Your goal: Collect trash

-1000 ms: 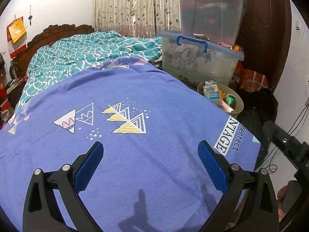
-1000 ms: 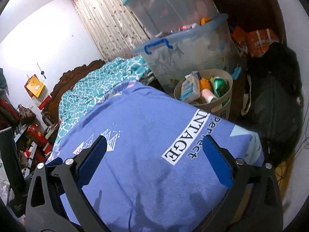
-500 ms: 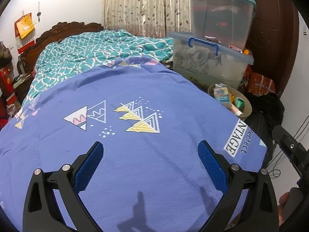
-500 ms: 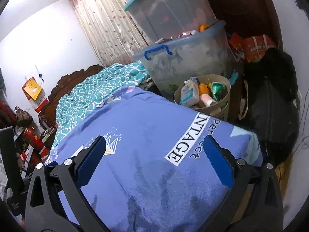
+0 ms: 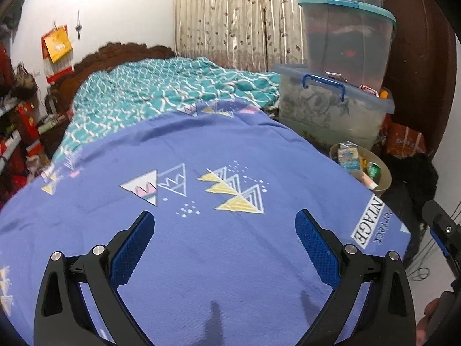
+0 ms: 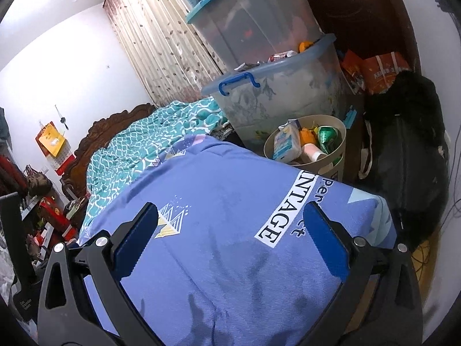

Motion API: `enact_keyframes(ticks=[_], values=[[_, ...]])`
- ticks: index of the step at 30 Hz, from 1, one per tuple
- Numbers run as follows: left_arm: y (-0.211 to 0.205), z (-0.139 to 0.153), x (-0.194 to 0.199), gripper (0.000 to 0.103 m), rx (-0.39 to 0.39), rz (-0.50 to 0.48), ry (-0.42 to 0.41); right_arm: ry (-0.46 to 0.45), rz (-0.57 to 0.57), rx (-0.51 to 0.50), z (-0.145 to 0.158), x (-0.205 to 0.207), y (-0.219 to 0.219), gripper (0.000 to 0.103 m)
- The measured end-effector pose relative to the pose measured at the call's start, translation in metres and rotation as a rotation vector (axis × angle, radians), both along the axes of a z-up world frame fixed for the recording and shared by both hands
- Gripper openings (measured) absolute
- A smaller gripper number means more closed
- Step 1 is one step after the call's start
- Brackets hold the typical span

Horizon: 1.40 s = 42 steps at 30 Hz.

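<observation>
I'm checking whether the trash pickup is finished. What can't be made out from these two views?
- Bin: right wrist view shows only the top litter; deeper contents are hidden by the wall.
- Floor beside the bed: blocked by the purple bedspread in both views.
- Shelf clutter: left wrist view, blurred at the fisheye edge.

Blue bedsheet (image 6: 230,201): white label reads "NTAGE", first letter cut off; "Perfect" beside it, partly hidden.

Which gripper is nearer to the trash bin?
Right. The right gripper is over the bed corner beside the bin; the left gripper is over mid-bed, farther away.
</observation>
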<state>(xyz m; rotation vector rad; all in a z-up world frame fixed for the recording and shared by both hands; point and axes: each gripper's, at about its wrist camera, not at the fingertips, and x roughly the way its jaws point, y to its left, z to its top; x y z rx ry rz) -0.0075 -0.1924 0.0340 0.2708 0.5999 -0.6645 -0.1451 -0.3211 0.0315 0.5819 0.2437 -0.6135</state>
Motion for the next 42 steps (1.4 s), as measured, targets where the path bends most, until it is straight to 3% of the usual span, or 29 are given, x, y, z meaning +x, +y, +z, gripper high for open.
enact_keyframes(ticks=[16,42], values=[[0.0021,0.0031,0.0014,0.094,0.054,0.012,-0.041,0.009,0.018,0.014,-0.0036,0.0024,0.0013,0.1],[0.007,0.0055,0.0044,0.094,0.034,0.022,-0.031,0.011,0.036,0.037,-0.0062,0.0078,0.0018,0.1]])
